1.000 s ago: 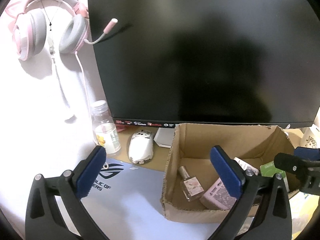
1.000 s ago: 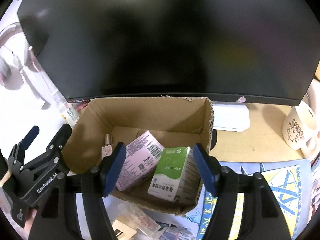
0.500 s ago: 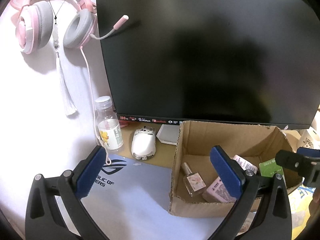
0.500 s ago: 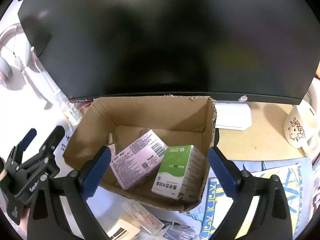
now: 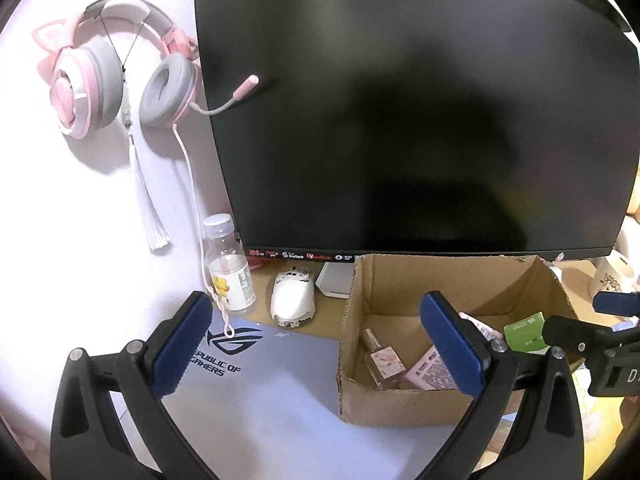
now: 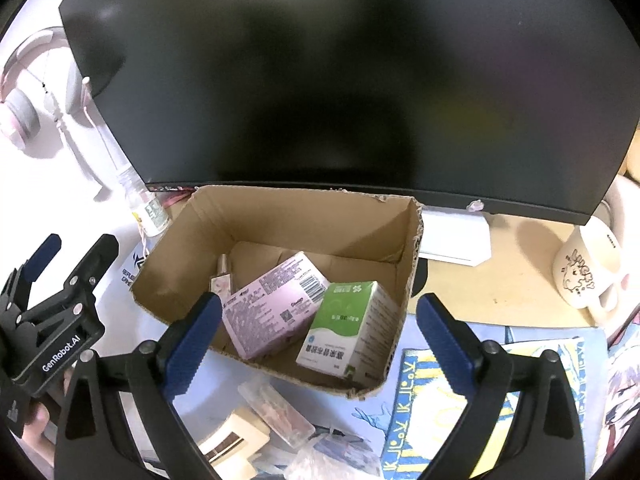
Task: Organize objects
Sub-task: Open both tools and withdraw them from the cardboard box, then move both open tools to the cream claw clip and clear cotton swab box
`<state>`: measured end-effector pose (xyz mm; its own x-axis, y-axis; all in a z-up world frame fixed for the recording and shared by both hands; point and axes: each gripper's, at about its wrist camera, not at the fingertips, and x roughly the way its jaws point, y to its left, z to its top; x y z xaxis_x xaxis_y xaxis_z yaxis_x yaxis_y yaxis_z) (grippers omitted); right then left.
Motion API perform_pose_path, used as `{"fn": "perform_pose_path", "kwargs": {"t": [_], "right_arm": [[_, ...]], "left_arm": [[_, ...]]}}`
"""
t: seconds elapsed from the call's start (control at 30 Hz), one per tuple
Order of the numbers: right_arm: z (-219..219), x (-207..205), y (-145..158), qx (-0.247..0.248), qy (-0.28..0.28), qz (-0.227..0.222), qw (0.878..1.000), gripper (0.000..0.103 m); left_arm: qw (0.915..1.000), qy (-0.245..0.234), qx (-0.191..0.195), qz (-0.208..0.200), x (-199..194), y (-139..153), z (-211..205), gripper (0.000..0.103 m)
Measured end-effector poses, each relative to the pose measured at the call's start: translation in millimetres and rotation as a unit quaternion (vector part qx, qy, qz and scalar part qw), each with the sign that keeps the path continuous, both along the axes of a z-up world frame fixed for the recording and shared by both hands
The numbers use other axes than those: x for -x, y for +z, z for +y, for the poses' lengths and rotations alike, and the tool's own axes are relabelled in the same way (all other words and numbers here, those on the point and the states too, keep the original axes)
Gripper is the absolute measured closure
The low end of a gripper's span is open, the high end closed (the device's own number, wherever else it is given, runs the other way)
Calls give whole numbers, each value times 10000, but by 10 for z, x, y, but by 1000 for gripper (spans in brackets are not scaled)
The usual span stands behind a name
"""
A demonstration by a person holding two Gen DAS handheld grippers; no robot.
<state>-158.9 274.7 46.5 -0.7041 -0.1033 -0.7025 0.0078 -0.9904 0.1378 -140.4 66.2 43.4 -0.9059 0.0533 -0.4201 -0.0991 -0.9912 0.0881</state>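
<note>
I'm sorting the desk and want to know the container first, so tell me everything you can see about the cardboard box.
The cardboard box is plain brown corrugated card, open-topped, its cut rim ragged. It sits upright on the desk in front of the dark monitor, partly on the pale mouse mat. Inside lie a pink carton, a green-and-white carton leaning on it, and a small glass bottle. Neither hand-held gripper touches it.
</note>
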Motion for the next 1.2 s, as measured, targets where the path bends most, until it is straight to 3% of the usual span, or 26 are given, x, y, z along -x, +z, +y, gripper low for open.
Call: {"fn": "perform_pose_path", "kwargs": {"t": [0.33,0.87,1.2], "right_arm": [[1,-203,64,-3,-151,90,9998,0],[137,-562,-43,13,-323,76,9994,0],[240,-760,-116,168,-584,157,9980,0]], "left_arm": [[9998,24,200,12,-125,26,13,0],[9999,-145,-69,35,-567,53,16,0],[9991,-236,332,-70,-827,-120,132,0]]}}
